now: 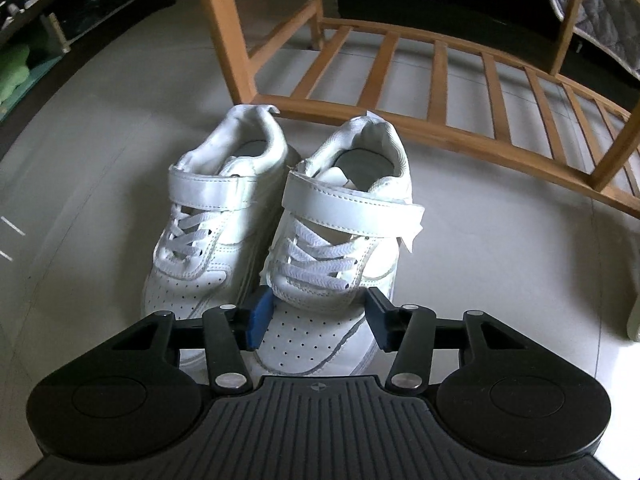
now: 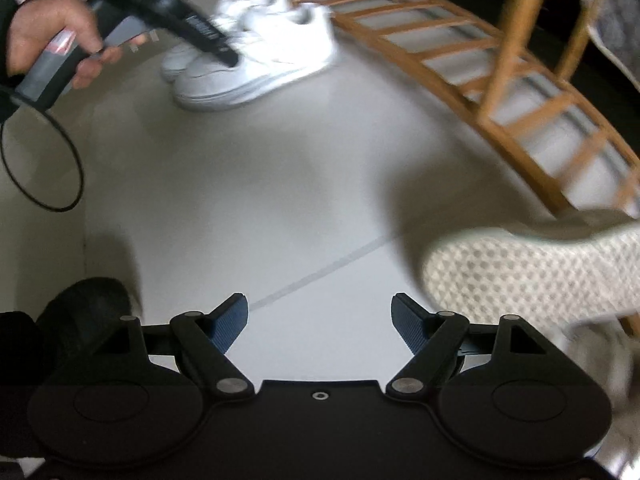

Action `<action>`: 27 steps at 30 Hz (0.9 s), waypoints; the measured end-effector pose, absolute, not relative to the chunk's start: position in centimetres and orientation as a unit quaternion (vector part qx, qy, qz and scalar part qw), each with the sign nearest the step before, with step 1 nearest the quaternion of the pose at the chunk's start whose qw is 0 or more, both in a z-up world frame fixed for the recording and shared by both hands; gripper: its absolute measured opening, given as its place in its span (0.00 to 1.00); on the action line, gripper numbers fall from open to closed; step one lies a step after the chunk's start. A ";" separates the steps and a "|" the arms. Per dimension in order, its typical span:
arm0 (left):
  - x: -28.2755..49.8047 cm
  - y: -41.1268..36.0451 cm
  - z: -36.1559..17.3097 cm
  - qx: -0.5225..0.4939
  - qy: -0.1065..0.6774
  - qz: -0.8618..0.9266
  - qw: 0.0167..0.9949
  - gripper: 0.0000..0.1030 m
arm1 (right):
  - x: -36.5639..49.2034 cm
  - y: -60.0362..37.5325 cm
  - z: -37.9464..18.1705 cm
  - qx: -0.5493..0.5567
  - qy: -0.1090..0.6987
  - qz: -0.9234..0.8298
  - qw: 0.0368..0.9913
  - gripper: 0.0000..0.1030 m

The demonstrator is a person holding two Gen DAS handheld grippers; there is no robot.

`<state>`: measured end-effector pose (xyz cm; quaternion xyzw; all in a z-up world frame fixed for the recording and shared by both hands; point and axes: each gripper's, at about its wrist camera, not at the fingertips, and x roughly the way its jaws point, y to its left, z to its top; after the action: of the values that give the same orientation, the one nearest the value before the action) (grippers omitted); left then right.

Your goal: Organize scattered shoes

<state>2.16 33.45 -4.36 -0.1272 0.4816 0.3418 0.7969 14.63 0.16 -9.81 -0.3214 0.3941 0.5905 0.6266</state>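
Shoes were the subject: two white sneakers stood side by side on the tiled floor, heels toward the wooden rack, toes toward the left wrist camera. Left sneaker touched or nearly touched the right sneaker along its inner edge. Left claw bracketed the toe of the right sneaker, one blue pad at the seam between the two shoes, the other at the outer side; whether the pads pressed the toe or merely flanked it could not be told.

Probable hazards, by judgement: a hold so far forward on the smooth, rounded toe cap could slip, letting the heel sag or the shoe twist out. The pad wedged between the shoes could drag or tip the left sneaker if the claw moved sideways. The loose strap end could snag on a rack slat.

In the right wrist view, blurred, the right claw stood spread wide over bare floor, holding nothing. A mesh shoe lay just to its right, beside the rack's base; a hurried reach might nudge it under the lowest rail.
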 end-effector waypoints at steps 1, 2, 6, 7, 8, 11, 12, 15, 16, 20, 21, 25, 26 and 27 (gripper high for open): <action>2.2 33.5 -4.4 -0.128 0.481 0.345 0.796 0.50 | 15.3 -0.4 -9.5 -0.315 0.398 0.582 0.635 0.79; 2.3 33.5 -4.5 -0.130 0.480 0.348 0.795 0.50 | 15.8 -0.9 -9.1 -0.309 0.399 0.575 0.644 0.79; 2.9 33.1 -4.3 -0.141 0.484 0.350 0.789 0.49 | 18.8 -2.7 -6.9 -0.269 0.392 0.540 0.695 0.79; 2.9 32.9 -4.2 -0.148 0.486 0.349 0.788 0.49 | 19.6 -3.0 -6.3 -0.258 0.388 0.532 0.706 0.79; 3.1 32.7 -4.2 -0.155 0.486 0.346 0.788 0.49 | 20.1 -3.2 -5.8 -0.252 0.383 0.526 0.716 0.79; 3.6 31.5 -4.0 -0.156 0.486 0.343 0.789 0.50 | 22.5 -3.8 -4.3 -0.235 0.361 0.495 0.754 0.79; 3.9 30.6 -3.9 -0.150 0.486 0.340 0.791 0.50 | 23.3 -3.9 -4.0 -0.227 0.357 0.486 0.764 0.79; 5.0 28.8 -4.0 -0.147 0.487 0.329 0.796 0.52 | 25.8 -3.8 -3.8 -0.207 0.351 0.459 0.790 0.80; 5.1 28.1 -4.2 -0.148 0.488 0.324 0.797 0.53 | 26.8 -3.7 -3.9 -0.192 0.359 0.451 0.794 0.80; 6.3 25.9 -4.9 -0.147 0.494 0.296 0.804 0.54 | 29.7 -3.2 -4.9 -0.146 0.393 0.431 0.799 0.80; 6.6 25.4 -5.1 -0.146 0.494 0.291 0.806 0.54 | 30.4 -2.9 -5.2 -0.137 0.400 0.425 0.800 0.80; 7.7 24.3 -5.8 -0.149 0.496 0.266 0.813 0.56 | 32.0 -2.0 -6.3 -0.115 0.423 0.409 0.800 0.80; 7.9 23.9 -5.9 -0.149 0.498 0.260 0.814 0.56 | 32.3 -1.9 -6.5 -0.112 0.428 0.408 0.799 0.80; 8.1 23.3 -6.0 -0.148 0.499 0.252 0.815 0.56 | 32.5 -1.8 -6.8 -0.107 0.437 0.408 0.795 0.80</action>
<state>8.07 23.34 -5.97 -0.1484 0.4995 0.2522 0.8154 32.48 -1.79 -6.79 -0.1068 0.4370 0.4078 0.7945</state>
